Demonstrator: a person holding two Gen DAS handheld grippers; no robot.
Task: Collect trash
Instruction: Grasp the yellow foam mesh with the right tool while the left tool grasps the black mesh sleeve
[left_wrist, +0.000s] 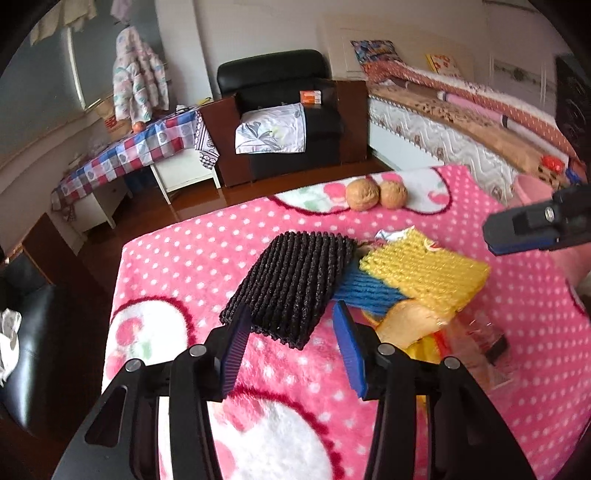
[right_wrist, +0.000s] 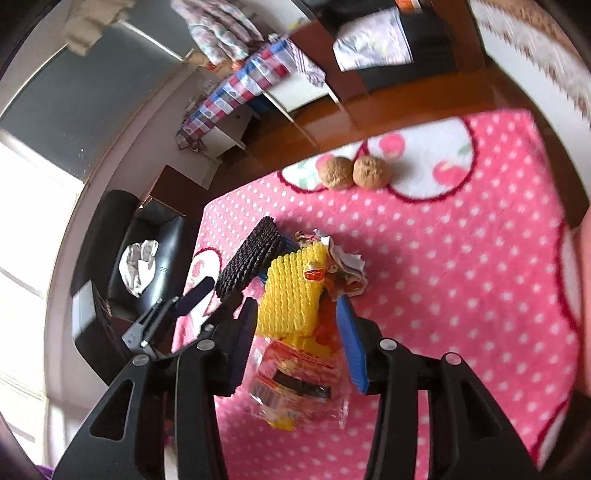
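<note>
two tools close on one small heap of trash

because the trash lies in a tight overlapping heap on the pink spotted blanket (left_wrist: 207, 258) covering the bench, the main risk is that a tool takes more or less than intended. the black foam net (left_wrist: 291, 284) rests partly on the blue foam net (left_wrist: 369, 291), which in turn slips under the yellow foam net (left_wrist: 424, 273); a pinch on one could drag its neighbours and scatter them toward the blanket's edge. the clear snack wrapper (right_wrist: 299, 384) looks thin and slick, so it may slide out of a shallow grip or crumple away from the pads. two walnuts (left_wrist: 376, 194) sit well apart at the far side, touching each other; being round, they could roll off toward the floor if the blanket is tugged. both tools work the same heap from near positions, so a collision between them is also possible.

the left tool (left_wrist: 295, 341) is released, its jaws standing wide, with the near corner of the black net just between the fingertips; the left pad seems to be at or against the net's edge, but no grip is made. the right tool (right_wrist: 297, 343) is likewise released, jaws parted about the near end of the yellow net and above the clear wrapper, holding nothing. the crumpled paper (right_wrist: 347, 269) lies just beyond the yellow net. blur makes finer contact hard to judge.
</note>
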